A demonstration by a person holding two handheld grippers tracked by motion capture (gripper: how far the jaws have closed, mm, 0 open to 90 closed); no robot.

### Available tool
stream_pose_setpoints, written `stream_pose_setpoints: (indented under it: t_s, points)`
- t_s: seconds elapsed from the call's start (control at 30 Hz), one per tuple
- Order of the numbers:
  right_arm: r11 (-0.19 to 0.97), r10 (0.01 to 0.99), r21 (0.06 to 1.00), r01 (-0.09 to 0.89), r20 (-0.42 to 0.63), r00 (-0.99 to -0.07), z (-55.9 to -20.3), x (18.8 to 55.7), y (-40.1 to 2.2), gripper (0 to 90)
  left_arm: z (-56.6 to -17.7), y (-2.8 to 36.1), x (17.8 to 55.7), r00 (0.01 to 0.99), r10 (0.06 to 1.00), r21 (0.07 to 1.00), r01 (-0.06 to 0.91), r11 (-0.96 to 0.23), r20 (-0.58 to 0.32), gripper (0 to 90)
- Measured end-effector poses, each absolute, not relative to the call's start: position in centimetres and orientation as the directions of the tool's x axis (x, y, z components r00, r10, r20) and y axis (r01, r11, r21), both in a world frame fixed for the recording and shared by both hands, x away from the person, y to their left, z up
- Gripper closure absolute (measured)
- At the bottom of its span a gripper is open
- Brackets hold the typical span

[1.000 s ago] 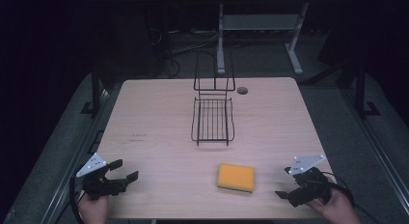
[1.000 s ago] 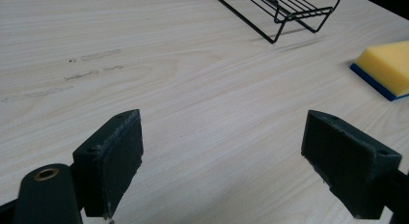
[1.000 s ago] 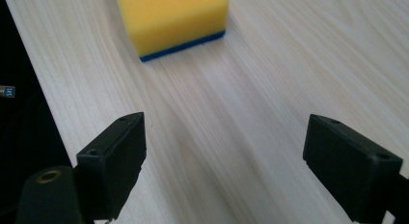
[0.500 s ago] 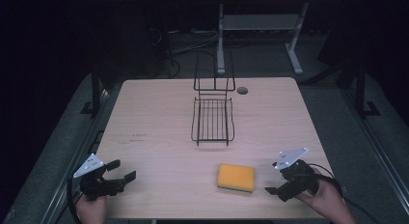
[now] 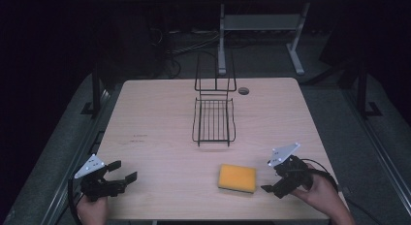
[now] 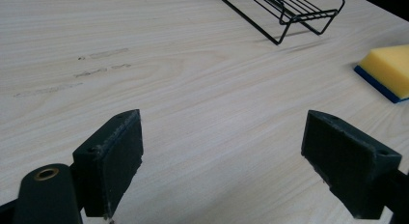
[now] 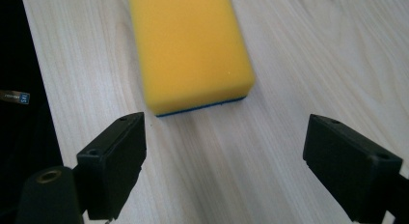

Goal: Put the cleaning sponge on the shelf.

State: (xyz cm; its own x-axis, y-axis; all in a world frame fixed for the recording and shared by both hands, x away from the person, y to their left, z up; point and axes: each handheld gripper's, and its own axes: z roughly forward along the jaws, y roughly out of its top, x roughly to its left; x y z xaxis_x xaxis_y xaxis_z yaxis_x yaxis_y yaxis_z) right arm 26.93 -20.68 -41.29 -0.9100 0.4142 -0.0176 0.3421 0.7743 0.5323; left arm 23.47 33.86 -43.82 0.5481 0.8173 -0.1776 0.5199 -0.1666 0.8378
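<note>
The bench (image 5: 160,118) is the biggest thing here, a pale wooden top with lots of bare room. Far ahead of both tools stands a black wire rack (image 5: 213,119), with a flat tray part and a tall back part. Closer in lies a yellow sponge (image 5: 237,178) with a thin blue layer under it. It lies flat on the bench, just in front of the right tool (image 5: 275,184) and well apart from the left tool (image 5: 120,176). In the right gripper view the sponge (image 7: 189,48) sits straight ahead of the two black jaws and a little toward the left one, not touching either. The right tool is wide open and holds nothing. The left tool is wide open too, holds nothing, and waits low over bare wood, with the sponge (image 6: 389,69) far off to its right. The job looks like picking up the sponge with the right tool. To do it well, the tool should slide forward until the sponge is right in the middle of the gap. The jaws should go low, near the wood, so they catch the sides. Then squeeze softly, since a sponge squashes and can slip out.
</note>
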Motion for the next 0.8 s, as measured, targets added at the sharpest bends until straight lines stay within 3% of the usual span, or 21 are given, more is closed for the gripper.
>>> stream_pose_setpoints:
  t_s: [0.8]
  points:
    - [0.813,0.296,0.523,0.258,0.011,-0.955,-40.6,28.5,-16.5,14.8,-43.8,34.0,23.5,0.548,0.816,0.837,0.523,-0.163,-0.184,14.1]
